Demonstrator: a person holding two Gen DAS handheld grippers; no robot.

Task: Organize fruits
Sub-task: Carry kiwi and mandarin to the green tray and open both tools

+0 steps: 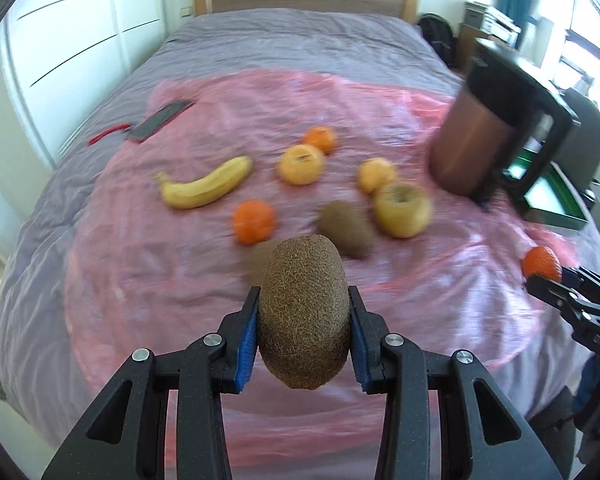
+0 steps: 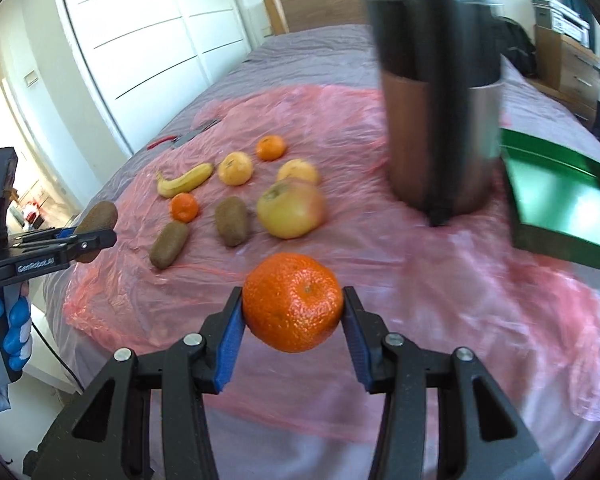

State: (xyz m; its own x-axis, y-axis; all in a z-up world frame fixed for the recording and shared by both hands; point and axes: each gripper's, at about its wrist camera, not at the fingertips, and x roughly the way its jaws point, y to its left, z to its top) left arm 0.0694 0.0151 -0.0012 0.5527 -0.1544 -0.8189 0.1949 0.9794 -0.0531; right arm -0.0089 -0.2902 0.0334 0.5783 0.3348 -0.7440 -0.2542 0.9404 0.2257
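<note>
Fuzzy brown kiwi (image 1: 303, 312) upright, pinched at its sides, raised above pink sheet. Bumpy orange mandarin (image 2: 293, 301) likewise lifted, stem end facing up. Farther off, lying loose: banana (image 2: 185, 179), two kiwis (image 2: 231, 221), apple (image 2: 291, 209), several oranges (image 2: 270, 147).

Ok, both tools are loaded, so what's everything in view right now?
Banana: one, yellow, left of the group.
Loose kiwis: two, brown, front of the group.
Loose mandarins: two, orange, one at the back, one by the banana.
Pale citrus: two, yellow-orange, behind the apple.
Apple: one, yellow-green, right of the group.
Jug: one, copper, black top, right of the fruit.
Tray: one, green, beyond the jug.
Phone: one, dark, red strap, far left.
Sheet: one, pink, over the grey bedcover.
Left tool: shut on held kiwi.
Right tool: shut on held mandarin.
Gloved hand: blue-white, holding the left tool.
</note>
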